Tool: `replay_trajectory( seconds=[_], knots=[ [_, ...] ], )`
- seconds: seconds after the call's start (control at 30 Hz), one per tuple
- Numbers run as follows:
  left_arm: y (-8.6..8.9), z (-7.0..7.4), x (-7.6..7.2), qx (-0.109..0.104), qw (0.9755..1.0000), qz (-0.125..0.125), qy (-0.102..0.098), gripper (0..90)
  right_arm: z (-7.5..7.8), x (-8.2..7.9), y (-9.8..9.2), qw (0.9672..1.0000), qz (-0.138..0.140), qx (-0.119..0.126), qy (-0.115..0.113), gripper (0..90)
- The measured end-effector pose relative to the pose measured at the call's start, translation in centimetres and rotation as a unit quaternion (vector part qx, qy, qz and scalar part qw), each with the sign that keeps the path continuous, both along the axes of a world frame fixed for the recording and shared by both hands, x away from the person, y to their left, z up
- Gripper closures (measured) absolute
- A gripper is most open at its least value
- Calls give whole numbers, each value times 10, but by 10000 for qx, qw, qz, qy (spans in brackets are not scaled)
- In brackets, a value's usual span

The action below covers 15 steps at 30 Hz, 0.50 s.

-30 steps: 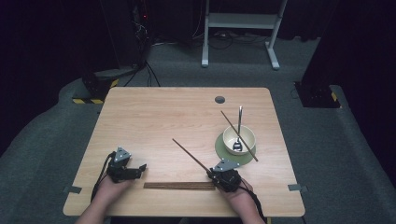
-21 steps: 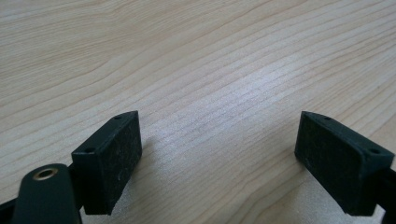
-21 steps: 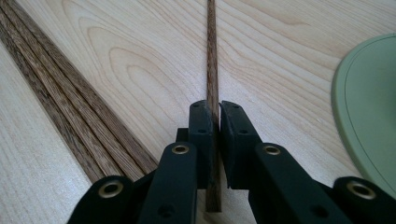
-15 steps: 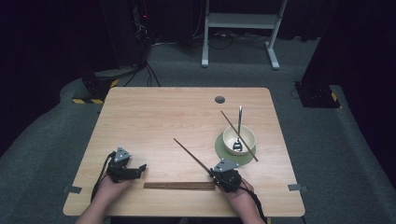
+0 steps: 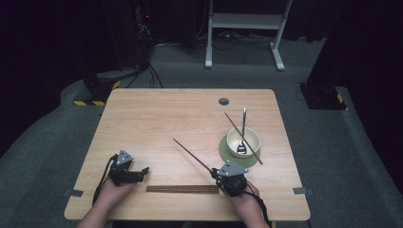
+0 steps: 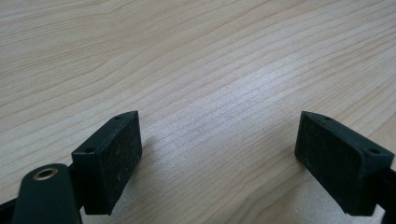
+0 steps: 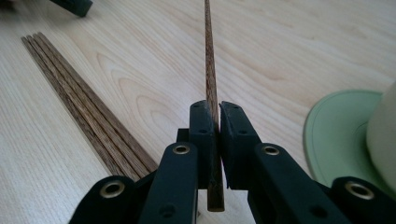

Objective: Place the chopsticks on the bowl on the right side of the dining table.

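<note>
My right gripper [image 5: 219, 174] [image 7: 213, 116] is shut on a dark wooden chopstick [image 5: 192, 156] [image 7: 208, 56] near its thick end. The stick points away to the upper left, above the table. A bundle of several more chopsticks [image 5: 182, 188] [image 7: 79, 102] lies flat along the front edge, just left of that gripper. My left gripper [image 5: 140, 172] [image 6: 219, 144] rests on the table at the front left, open, with bare wood between its pads.
A cream bowl [image 5: 243, 141] [image 7: 383, 135] stands on a green saucer [image 5: 227, 151] [image 7: 341, 135] at the right. A metal spoon [image 5: 244, 124] and another chopstick [image 5: 234, 123] lean in the bowl. A round cable hole [image 5: 223, 101] lies near the wooden table's [image 5: 157, 118] far edge.
The right gripper has lifted slightly with the chopstick in it, so the stick's far tip sits a little higher. The left gripper has stayed where it was.
</note>
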State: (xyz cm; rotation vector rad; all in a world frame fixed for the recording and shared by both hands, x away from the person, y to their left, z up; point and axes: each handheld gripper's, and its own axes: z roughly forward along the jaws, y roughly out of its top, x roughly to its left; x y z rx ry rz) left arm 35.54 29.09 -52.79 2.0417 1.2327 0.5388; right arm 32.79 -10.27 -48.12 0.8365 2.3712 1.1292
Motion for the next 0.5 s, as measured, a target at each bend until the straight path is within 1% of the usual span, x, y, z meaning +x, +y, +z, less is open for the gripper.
replay_trajectory(
  seconds=[0.1,0.27,0.4,0.5],
  knots=[
    [0,0,0,-1,10000,0,1,149,5,-2,-2,10000,-21,2,-96,838],
    [0,0,-1,-1,10000,14,6,149,13,-3,-9,9997,-113,163,-124,838],
    [0,0,-1,-9,10000,19,7,149,20,-5,-15,9992,-211,222,-242,838],
    [0,0,-2,-11,10000,31,6,149,27,-6,-20,9988,-258,307,-284,838]
  ],
)
